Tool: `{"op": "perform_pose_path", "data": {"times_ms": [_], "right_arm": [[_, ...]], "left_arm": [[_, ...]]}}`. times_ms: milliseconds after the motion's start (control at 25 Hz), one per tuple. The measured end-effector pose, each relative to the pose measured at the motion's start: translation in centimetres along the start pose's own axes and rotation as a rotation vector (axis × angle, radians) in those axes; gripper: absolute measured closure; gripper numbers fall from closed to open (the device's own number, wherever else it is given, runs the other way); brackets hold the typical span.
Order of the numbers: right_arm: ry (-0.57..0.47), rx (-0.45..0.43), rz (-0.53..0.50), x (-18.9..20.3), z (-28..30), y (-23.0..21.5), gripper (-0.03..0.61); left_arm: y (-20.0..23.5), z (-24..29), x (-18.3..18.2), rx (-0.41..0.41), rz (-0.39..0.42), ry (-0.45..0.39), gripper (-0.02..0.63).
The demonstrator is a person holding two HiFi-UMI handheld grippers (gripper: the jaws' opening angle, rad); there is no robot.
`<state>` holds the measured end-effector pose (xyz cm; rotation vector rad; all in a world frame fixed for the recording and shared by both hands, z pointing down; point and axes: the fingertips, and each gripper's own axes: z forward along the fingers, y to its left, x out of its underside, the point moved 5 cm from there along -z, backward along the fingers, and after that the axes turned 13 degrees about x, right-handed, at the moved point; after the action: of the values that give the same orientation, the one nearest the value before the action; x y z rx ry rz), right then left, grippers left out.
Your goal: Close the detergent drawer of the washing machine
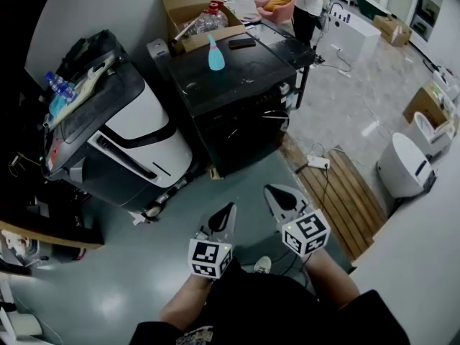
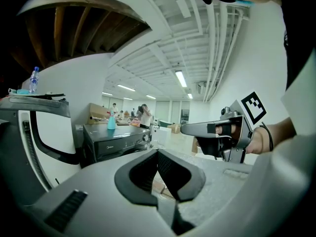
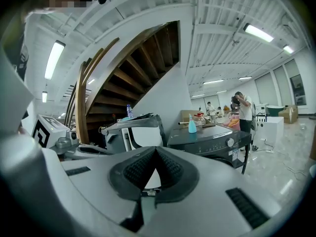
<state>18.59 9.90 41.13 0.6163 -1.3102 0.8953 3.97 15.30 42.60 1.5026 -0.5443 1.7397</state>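
Observation:
The black washing machine [image 1: 233, 106] stands a short way ahead of me with its front toward me, and a blue spray bottle [image 1: 215, 54] is on its lid. Its control strip with a round knob [image 3: 229, 142] shows in the right gripper view. At this distance I cannot make out the detergent drawer. My left gripper [image 1: 228, 210] and right gripper [image 1: 277, 196] hang side by side over the grey floor, both pointing at the machine and well short of it. Both are shut with nothing between the jaws. The right gripper [image 2: 185, 128] also shows in the left gripper view.
A large white and black appliance [image 1: 122, 146] stands at the left with a water bottle [image 1: 59, 85] on top. A cardboard box [image 1: 198, 16] sits behind the washing machine. A wooden slatted platform [image 1: 345, 192] and cables lie at the right. A person [image 1: 310, 2] stands farther back.

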Motion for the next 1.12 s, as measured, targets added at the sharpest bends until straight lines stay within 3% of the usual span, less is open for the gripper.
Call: {"op": "perform_pose_path", "data": {"times_ms": [520,1120], "right_arm": [[0.024,-0.049,0.009,1.5,0.5,1.3,0.58],[0.032,-0.021,0.02,0.8,-1.2,0.6,0.581]], "left_arm": [[0.4,-1.0,0.7,-0.045,-0.011,-0.013,0.611],[-1.1,-0.5,0.7,-0.033,0.0,-0.009,0.61]]}}
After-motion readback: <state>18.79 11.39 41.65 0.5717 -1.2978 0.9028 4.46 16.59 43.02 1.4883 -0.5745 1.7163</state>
